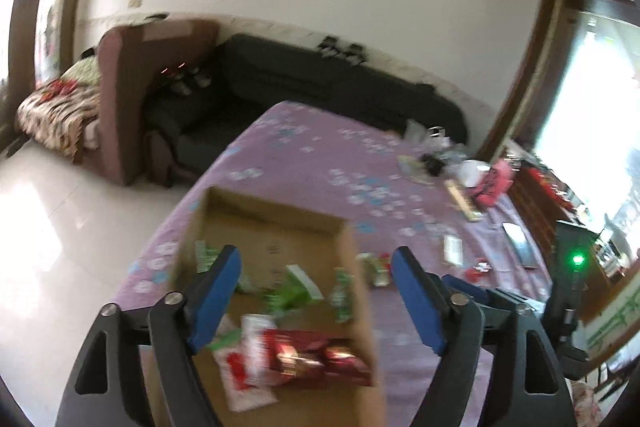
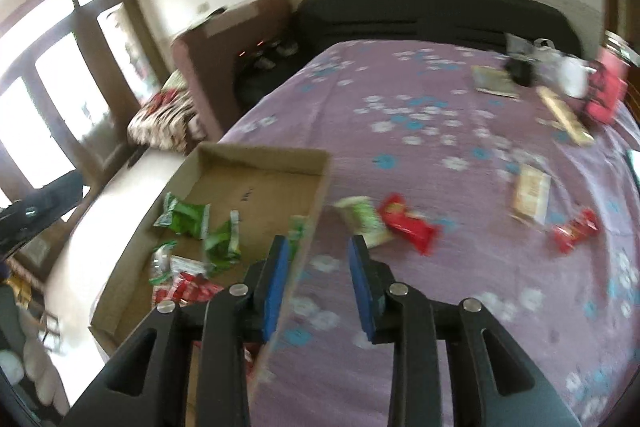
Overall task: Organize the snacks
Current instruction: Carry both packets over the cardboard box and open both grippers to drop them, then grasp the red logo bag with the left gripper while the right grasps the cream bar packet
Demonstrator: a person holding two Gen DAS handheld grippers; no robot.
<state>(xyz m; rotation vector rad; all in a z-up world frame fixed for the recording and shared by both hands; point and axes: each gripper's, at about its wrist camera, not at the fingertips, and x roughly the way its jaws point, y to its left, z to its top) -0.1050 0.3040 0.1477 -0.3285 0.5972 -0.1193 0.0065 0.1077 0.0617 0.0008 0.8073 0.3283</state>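
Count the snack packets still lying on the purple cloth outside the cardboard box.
4: a green-white packet and a red packet beside the cardboard box, a beige packet farther right, and a small red packet beyond. Blur may hide others.

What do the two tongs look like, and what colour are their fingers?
Both look alike. The left tongs and the right tongs have black plastic arms with long cut-out slots and round silver pins at the joints. Each finger carries a flat blue pad. No cables, hands or sleeves show near them.
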